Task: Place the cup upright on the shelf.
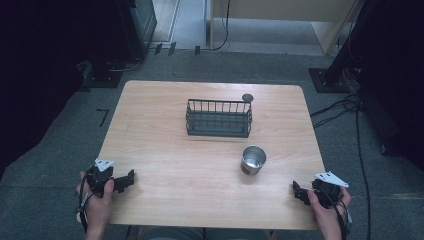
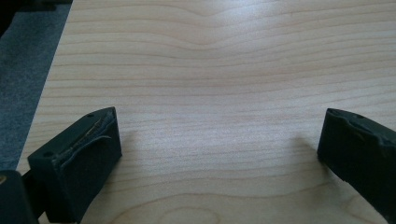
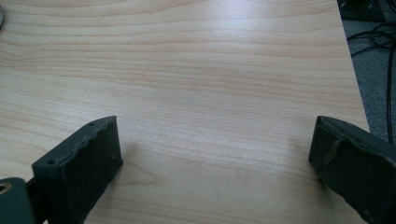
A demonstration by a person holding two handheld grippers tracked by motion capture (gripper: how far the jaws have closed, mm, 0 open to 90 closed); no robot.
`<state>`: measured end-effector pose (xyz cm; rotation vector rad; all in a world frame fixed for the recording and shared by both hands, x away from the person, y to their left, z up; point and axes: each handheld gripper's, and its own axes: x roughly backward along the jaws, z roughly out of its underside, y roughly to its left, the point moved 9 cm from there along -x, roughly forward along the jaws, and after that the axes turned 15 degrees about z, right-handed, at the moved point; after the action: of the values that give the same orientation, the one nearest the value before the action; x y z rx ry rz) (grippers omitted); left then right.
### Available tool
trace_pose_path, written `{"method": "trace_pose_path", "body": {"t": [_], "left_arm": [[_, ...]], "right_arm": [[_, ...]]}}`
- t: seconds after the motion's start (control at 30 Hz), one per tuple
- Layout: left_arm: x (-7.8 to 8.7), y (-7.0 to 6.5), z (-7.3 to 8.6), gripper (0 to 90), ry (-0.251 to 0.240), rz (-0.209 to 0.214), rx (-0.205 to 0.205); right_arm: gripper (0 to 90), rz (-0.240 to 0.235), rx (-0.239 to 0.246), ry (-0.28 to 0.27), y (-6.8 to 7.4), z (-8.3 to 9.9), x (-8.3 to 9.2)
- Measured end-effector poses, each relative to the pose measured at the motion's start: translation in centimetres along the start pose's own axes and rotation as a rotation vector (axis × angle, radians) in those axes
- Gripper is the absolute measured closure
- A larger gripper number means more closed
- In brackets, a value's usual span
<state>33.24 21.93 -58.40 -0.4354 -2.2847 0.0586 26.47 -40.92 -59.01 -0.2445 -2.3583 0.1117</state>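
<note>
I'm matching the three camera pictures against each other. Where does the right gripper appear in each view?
High view: the right gripper is at the bottom right, over the near right corner of the light wooden table, jaws open.
Right gripper view: its own two black jaws rise from the bottom corners, wide apart, with bare wood between them.
Left gripper view: I can't place it here.
Shared landmark: the wooden tabletop's grain.

Bare table point(image 1: 175, 170) lies ahead of both grippers; only the cup point(image 1: 253, 159) and wire basket point(image 1: 218, 118) stand mid-table.
</note>
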Motion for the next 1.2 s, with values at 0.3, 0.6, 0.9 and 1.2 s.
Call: {"method": "trace_pose_path", "body": {"t": [0.3,0.6,0.9,1.2], "left_arm": [[0.0,0.0,0.0,0.0,0.0,0.0,0.0],[0.0,0.0,0.0,0.0,0.0,0.0,0.0],[0.0,0.0,0.0,0.0,0.0,0.0,0.0],[0.0,0.0,0.0,0.0,-0.002,0.0,0.002]], "right_arm": [[0.0,0.033,-0.049,0.021,-0.1,0.1,0.1],[0.2,-0.003,-0.071,0.001,1.1,-0.7,1.1],[0.2,-0.046,-0.056,-0.033,2.8,-2.2,2.7],[0.2,-0.088,-0.043,-0.053,4.8,-3.3,3.8]]}}
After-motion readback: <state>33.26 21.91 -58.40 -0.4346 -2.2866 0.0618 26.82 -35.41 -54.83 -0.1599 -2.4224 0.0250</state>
